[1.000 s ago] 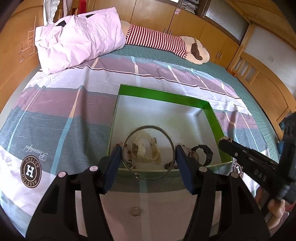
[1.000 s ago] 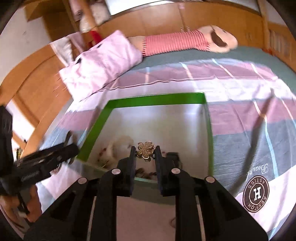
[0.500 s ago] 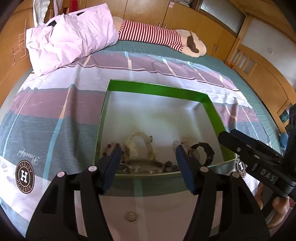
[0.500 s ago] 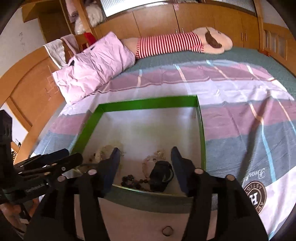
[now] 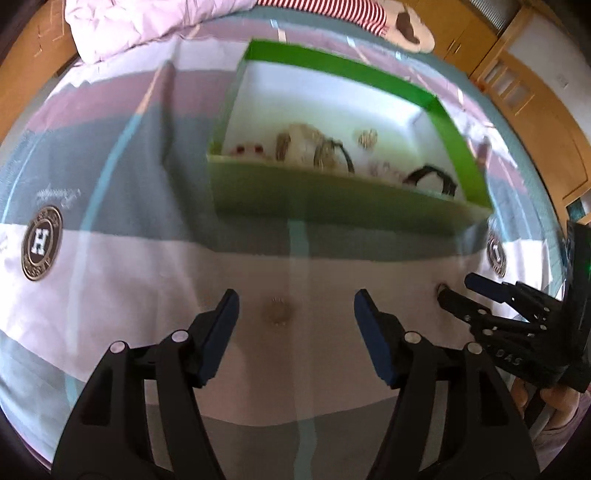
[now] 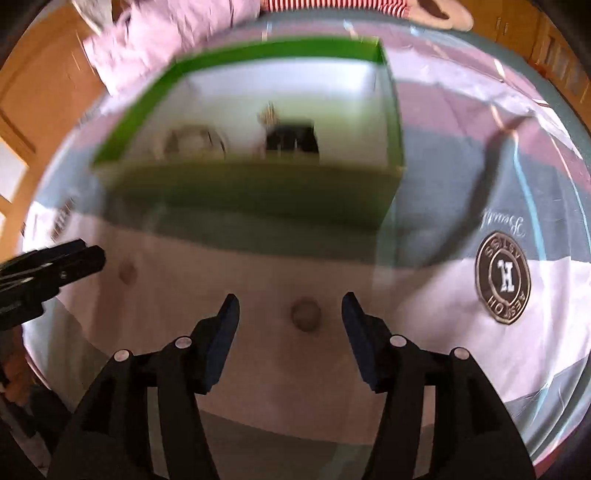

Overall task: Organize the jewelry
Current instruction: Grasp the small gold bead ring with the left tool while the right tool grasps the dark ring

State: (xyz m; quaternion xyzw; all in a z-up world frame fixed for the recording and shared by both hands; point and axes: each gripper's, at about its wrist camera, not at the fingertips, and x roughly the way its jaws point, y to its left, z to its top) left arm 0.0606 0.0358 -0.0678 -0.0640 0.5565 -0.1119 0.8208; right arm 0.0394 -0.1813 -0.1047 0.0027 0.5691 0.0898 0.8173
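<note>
Green cardboard forms the walls of the box (image 5: 343, 199) that sits on the striped bedsheet (image 5: 122, 280), its white inside holding a loose cluster of jewelry along the near wall. In the left wrist view that cluster reads as a pale bead bracelet (image 5: 299, 142), a thin bangle (image 5: 332, 155), some small red beads (image 5: 247, 149) toward the left corner and a black watch (image 5: 432, 179) toward the right corner; motion blur hides finer detail.

Nearer than the box, on the white band of the sheet, two small rings lie well apart. One small ring (image 5: 277, 314) lies on the sheet just beyond the left gripper (image 5: 295, 306), in line with the gap between its blue pads; the jaws stand wide, are opening, and grip nothing. The other ring (image 6: 306, 314) lies in the same way ahead of the right gripper (image 6: 290, 310), whose jaws also stand wide and empty, with no pad touching the ring.

Each gripper shows in the other's view: the right one enters the left wrist view from the right edge, its tips near a ring on the sheet, and the left one enters the right wrist view from the left edge. A round printed logo (image 6: 503, 277) marks the sheet to the right, and a pink pillow (image 5: 147, 26) lies at the far end of the bed.
</note>
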